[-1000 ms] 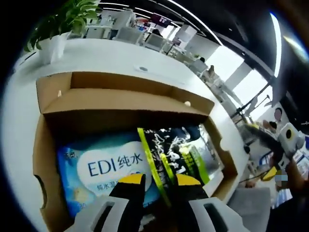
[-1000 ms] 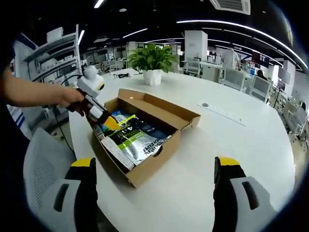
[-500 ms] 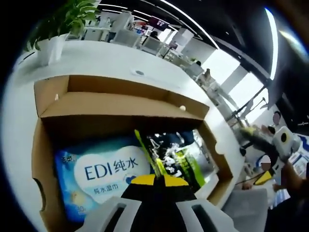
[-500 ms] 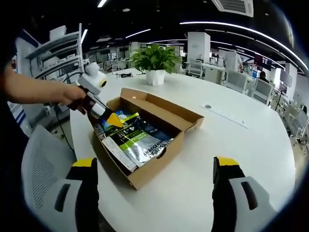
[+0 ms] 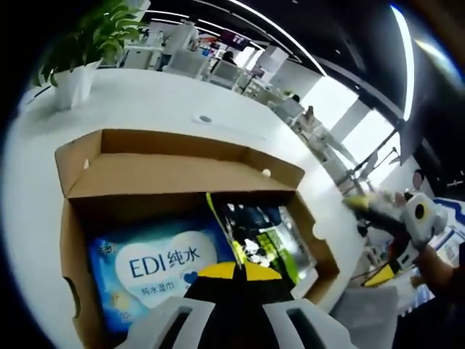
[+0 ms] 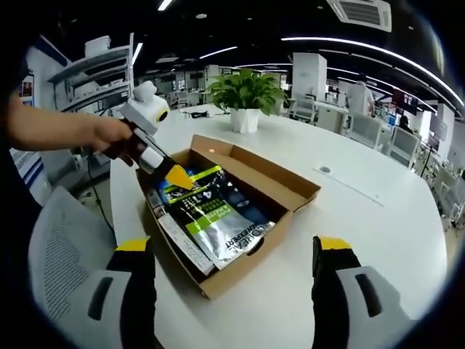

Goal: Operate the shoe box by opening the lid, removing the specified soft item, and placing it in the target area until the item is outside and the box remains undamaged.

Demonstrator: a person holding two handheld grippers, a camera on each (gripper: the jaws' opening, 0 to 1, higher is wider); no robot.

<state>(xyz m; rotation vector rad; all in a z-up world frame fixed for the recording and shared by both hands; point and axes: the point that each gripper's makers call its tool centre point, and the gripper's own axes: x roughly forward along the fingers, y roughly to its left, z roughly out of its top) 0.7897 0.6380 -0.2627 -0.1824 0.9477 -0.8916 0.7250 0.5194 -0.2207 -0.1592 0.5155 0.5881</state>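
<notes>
Bright ceiling strips, fisheye-warped edges

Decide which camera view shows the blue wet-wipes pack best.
The left gripper view: the wet-wipes pack lies face-up in the shoe box, its label legible. The right gripper view shows only a blue sliver under the black pouch.

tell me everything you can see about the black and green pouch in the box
The black and green pouch is a glossy, foil-like soft bag with a lime-green edge, green panels and white lettering. It lies tilted in the open cardboard shoe box, partly over a blue wipes pack, its lower end rising over the box's front wall. The left hand-held gripper is shut on its green upper edge.
</notes>
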